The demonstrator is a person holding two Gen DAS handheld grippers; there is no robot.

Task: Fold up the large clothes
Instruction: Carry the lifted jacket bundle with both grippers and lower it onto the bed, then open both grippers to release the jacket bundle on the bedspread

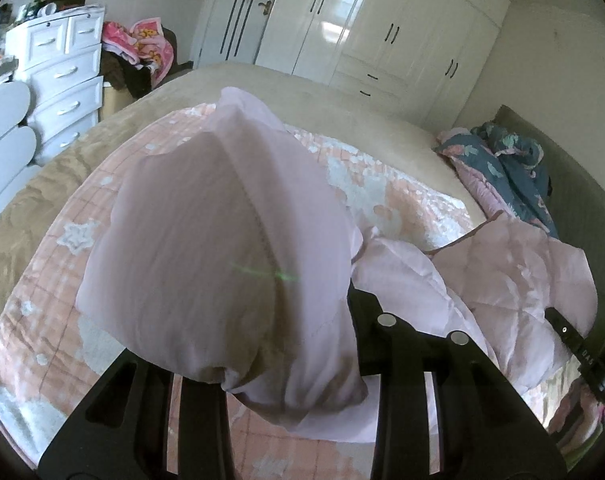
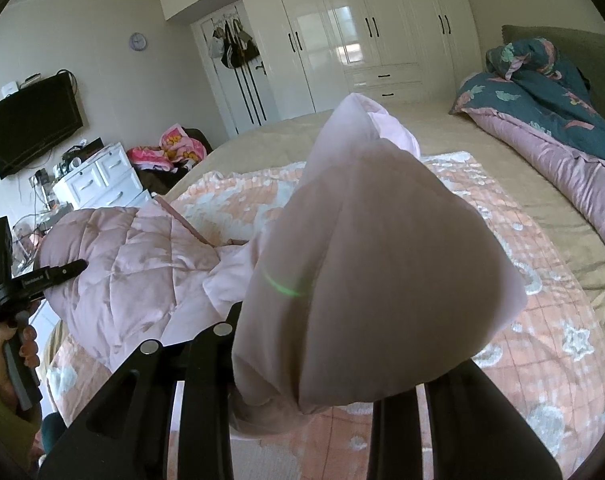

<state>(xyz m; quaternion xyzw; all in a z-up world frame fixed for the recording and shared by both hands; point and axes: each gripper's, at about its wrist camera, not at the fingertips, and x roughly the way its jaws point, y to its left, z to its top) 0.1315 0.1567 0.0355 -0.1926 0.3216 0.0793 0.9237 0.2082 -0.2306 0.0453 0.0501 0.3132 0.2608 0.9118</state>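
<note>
A large pale pink quilted jacket (image 1: 514,280) hangs between both grippers above a pink patterned blanket (image 1: 54,280) on the bed. My left gripper (image 1: 290,364) is shut on a bunched part of the jacket (image 1: 222,248), which covers its fingertips. My right gripper (image 2: 306,376) is shut on another bunched part (image 2: 374,272) that fills the view. The quilted body (image 2: 134,264) sags between them. The left gripper (image 2: 42,276) shows at the left of the right wrist view; the right gripper (image 1: 574,340) shows at the right edge of the left wrist view.
The blanket (image 2: 542,340) lies on a tan bedspread (image 2: 482,160). A rolled teal and pink duvet (image 2: 550,112) lies by the headboard. White wardrobes (image 2: 362,40) stand behind the bed. A white drawer unit (image 1: 62,76) and a clothes pile (image 1: 142,52) stand at the left.
</note>
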